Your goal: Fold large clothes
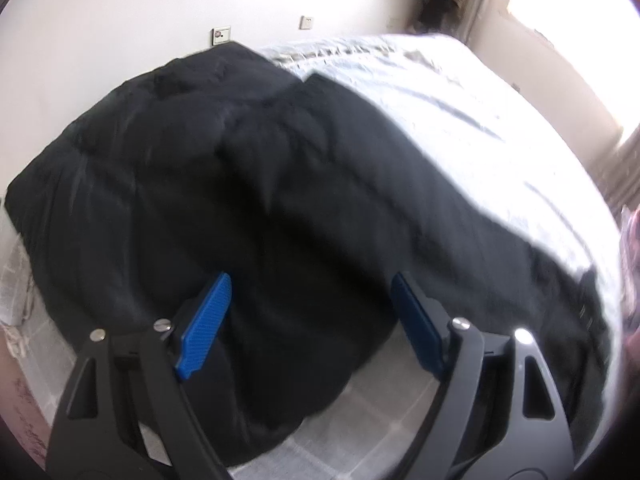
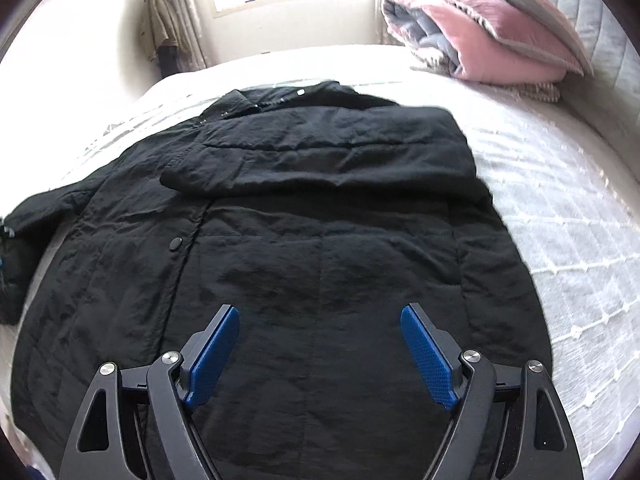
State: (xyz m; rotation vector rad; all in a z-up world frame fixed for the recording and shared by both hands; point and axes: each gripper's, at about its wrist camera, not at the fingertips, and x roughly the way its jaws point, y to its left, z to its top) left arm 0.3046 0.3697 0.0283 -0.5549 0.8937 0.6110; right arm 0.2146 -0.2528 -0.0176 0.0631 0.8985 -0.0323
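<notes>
Black padded coat [image 2: 304,248] is spread flat on a white quilted bed [image 2: 560,216], collar toward the far side, one sleeve folded across the chest. Right gripper [image 2: 320,344] is held above the near hem, blue pads spread, nothing pinched. Left gripper [image 1: 310,312] is likewise spread and empty over the coat's edge. Pink folded bedding [image 2: 492,40] is seen far right.

No legible text, brand, number or sign in either view, wall plate [image 1: 221,35] with a red mark too blurred to read, small wall switch [image 1: 307,22] unmarked, black coat [image 2: 304,240] showing plain snap buttons, no visible label
</notes>
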